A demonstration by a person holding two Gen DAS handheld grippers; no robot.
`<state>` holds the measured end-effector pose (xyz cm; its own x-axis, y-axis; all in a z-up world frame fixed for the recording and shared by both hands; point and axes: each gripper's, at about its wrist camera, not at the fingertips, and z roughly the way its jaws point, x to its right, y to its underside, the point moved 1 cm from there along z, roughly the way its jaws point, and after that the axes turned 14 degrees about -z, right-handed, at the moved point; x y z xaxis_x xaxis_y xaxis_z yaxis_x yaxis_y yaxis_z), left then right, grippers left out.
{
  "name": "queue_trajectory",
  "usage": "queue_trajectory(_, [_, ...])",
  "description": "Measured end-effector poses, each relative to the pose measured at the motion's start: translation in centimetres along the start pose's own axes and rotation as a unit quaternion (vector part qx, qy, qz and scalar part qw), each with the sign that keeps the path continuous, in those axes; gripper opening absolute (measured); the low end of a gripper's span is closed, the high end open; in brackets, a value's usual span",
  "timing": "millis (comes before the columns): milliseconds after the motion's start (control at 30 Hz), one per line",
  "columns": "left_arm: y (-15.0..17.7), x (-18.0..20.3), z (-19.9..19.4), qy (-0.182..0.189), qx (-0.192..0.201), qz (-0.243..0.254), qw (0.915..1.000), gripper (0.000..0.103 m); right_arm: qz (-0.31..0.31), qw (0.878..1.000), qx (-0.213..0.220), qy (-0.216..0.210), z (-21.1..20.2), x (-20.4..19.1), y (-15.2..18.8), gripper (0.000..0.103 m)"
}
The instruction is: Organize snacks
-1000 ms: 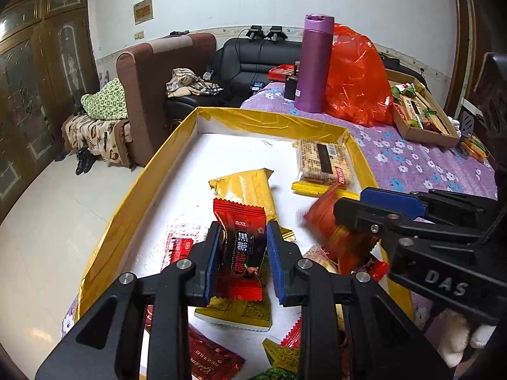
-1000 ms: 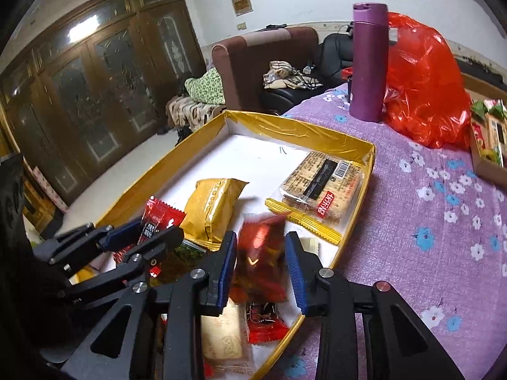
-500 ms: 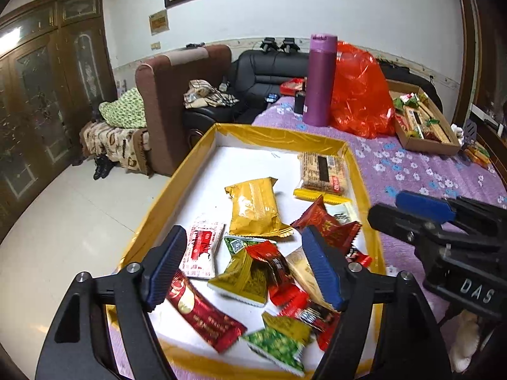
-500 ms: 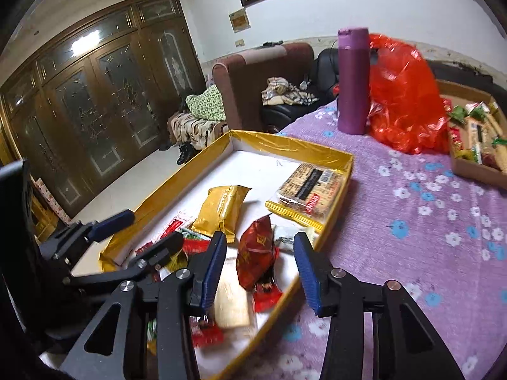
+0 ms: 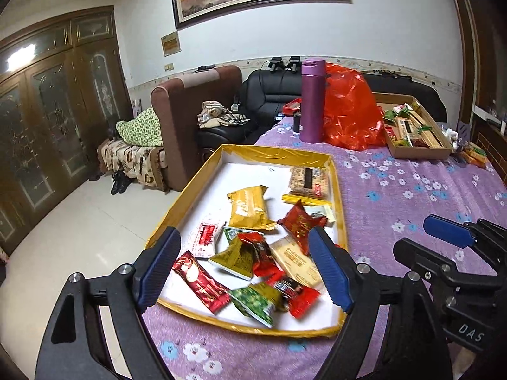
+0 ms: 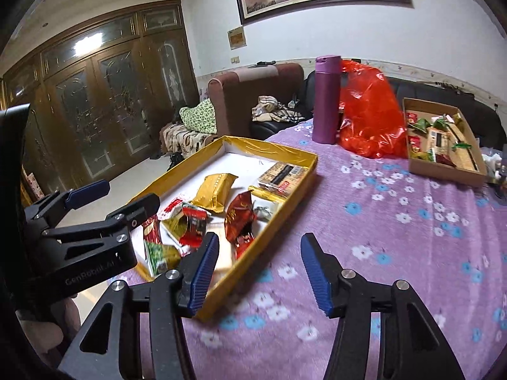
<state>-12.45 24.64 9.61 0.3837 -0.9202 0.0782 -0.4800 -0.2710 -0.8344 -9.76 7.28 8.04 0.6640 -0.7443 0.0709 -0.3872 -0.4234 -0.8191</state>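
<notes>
A living room with dark wooden doors, a brown armchair and a black sofa lies behind a table under a purple flowered cloth [image 5: 412, 196]. In the middle of the left wrist view sits the gold-rimmed tray [image 5: 339, 190], its long axis running from the lower middle of the frame up toward the purple flask [image 5: 312, 101] and the red plastic bag [image 5: 348, 107]. The snacks [image 5: 253, 253] lie loose inside it, bunched at the near end, with a gold packet [image 5: 248, 207] and a cracker pack [image 5: 309, 181] farther up. At the upper right a cardboard box [image 5: 421, 152] holds more packets.

The left gripper [image 5: 244, 267] hangs directly over the near heap, jaws spread wide and opening, nothing between the pads. The right gripper [image 6: 259, 269] is also empty and opening; in its own view the tray's near corner sits at the lower left while its gap looks onto bare cloth, so the snacks lie to its left. The left one is the better lined up for the next pick, I judge.

A second ago each gripper pinched a red packet low over the tray; both packets now rest among the others, and both grippers have drawn back and risen, so far more of the tray and table shows.
</notes>
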Motion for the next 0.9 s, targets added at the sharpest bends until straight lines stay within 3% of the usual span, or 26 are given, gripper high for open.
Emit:
queue_trajectory(733, [1.5,3.5,-2.6,0.012,0.014,0.033,0.9993,0.083,0.036,0.999,0.000,0.003,-2.5,1.8,3.4,0.057])
queue_trajectory(900, [1.7,3.3,-2.0,0.028,-0.008,0.027,0.9992,0.083,0.032,0.999,-0.002,0.009,-2.5,1.7,3.7,0.058])
